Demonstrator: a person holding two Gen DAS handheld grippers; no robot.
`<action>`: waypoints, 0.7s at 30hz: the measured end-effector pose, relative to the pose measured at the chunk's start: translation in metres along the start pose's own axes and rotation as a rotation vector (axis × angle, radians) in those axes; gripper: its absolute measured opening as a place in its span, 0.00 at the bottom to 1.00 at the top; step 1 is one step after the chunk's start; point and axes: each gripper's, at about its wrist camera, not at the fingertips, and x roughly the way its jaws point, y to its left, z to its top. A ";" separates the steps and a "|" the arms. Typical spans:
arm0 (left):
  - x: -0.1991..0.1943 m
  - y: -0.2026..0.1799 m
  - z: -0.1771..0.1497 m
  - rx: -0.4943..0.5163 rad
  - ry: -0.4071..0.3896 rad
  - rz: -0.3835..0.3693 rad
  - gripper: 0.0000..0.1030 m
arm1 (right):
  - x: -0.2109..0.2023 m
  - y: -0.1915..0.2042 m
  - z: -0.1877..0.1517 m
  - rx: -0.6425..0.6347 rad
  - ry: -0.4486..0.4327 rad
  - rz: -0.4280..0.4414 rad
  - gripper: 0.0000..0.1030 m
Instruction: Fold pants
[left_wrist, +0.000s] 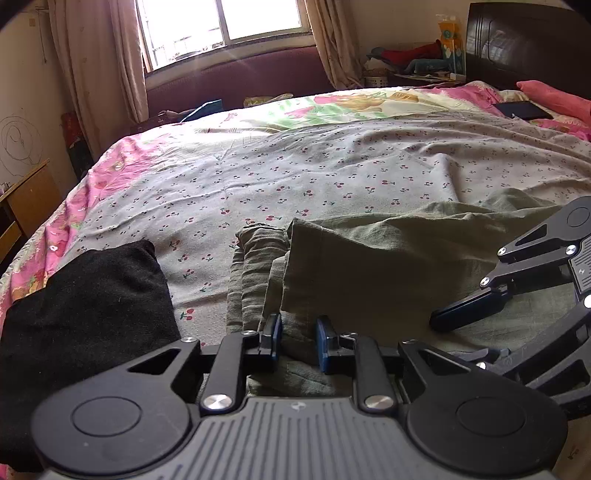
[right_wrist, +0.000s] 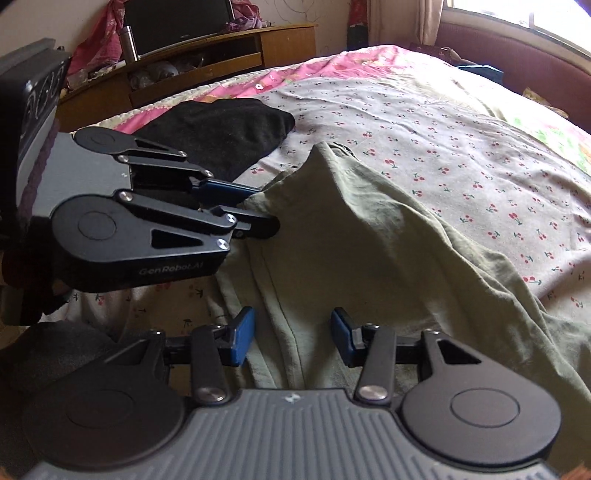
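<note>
fold barely begun: left gripper pinches the olive pants edge; right gripper hangs open above.

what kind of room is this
Most likely a home bedroom: a large bed with a cherry-print sheet, a dark wooden headboard, and a curtained window behind it.

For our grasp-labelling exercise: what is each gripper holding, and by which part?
Left gripper pinches the olive pants at a bunched edge; right gripper is open over them, holding nothing.
</note>
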 end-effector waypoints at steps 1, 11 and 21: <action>-0.001 0.003 0.000 -0.006 0.001 -0.009 0.30 | 0.001 0.000 0.001 0.002 0.000 -0.013 0.25; -0.036 0.014 -0.012 -0.014 0.001 -0.029 0.24 | -0.032 0.014 0.001 0.035 -0.039 0.056 0.02; -0.040 0.006 -0.020 0.062 -0.008 0.064 0.29 | -0.038 -0.022 0.023 0.113 -0.094 0.081 0.39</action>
